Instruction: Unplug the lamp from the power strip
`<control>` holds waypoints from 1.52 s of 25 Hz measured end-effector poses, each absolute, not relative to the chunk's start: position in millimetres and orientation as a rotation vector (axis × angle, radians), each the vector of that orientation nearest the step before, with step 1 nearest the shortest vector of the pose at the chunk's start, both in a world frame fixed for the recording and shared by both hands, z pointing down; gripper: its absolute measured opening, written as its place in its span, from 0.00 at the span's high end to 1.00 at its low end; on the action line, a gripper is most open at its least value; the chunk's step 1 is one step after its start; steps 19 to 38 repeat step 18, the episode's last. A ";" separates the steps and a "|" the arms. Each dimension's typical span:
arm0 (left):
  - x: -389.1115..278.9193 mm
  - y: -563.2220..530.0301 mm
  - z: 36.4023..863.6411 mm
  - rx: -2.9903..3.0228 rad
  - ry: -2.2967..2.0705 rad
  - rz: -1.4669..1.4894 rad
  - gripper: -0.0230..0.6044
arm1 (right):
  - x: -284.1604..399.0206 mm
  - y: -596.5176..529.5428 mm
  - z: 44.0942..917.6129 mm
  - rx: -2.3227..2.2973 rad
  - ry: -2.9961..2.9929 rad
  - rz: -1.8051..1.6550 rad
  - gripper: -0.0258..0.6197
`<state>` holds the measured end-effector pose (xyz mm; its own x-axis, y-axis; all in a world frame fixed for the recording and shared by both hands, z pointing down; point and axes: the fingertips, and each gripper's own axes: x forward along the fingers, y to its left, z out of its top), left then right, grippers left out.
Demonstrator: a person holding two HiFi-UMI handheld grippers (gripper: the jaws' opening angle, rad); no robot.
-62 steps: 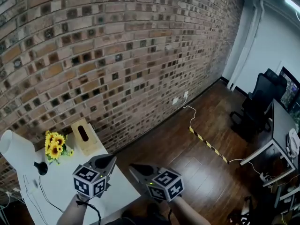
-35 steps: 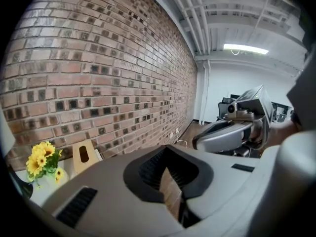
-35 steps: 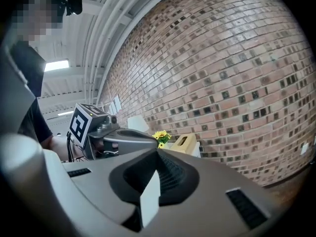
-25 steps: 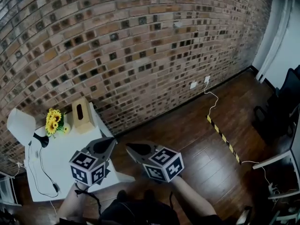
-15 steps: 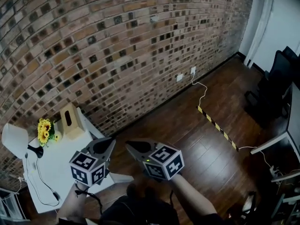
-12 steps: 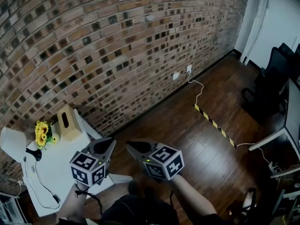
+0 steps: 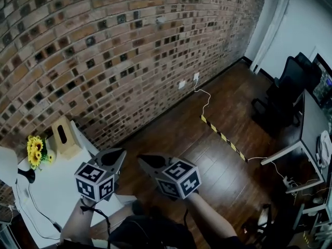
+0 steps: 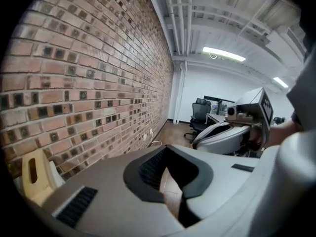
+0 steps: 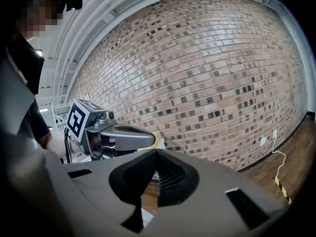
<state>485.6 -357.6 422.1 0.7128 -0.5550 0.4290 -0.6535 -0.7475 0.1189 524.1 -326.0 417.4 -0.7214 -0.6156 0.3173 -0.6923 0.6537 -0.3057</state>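
Note:
The lamp stands at the far left of the white table (image 7: 62, 193); I see part of its white shade (image 7: 5, 165) and its black base (image 7: 25, 175). Its black cord (image 7: 37, 209) runs down the tabletop to a small plug (image 7: 56, 227). No power strip shows in any view. My left gripper (image 7: 118, 155) hovers over the table's right edge, shut and empty (image 8: 165, 169). My right gripper (image 7: 143, 161) is held beside it over the floor, also shut and empty (image 9: 157, 174). Both are well away from the lamp and cord.
Sunflowers (image 7: 35, 150) and a tan tissue box (image 7: 63, 135) stand at the table's back, against the brick wall (image 7: 114, 45). On the wooden floor, a white cable (image 7: 203, 100) leaves a wall socket, near a yellow-black strip (image 7: 224, 138). An office chair (image 7: 282, 95) and desk (image 7: 301, 144) stand at right.
The head view has swung to the right, so the table and lamp have slid to the left edge and partly out of frame. Both grippers stay shut, side by side in front of me.

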 end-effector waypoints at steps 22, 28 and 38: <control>389.4 -384.0 442.0 2.538 -1.027 0.485 0.93 | 426.7 -356.1 427.2 0.900 -2.664 0.615 0.97; 389.4 -384.0 442.0 2.538 -1.027 0.485 0.93 | 426.7 -356.1 427.2 0.900 -2.664 0.615 0.97; 389.4 -384.0 442.0 2.538 -1.027 0.485 0.93 | 426.7 -356.1 427.2 0.900 -2.664 0.615 0.97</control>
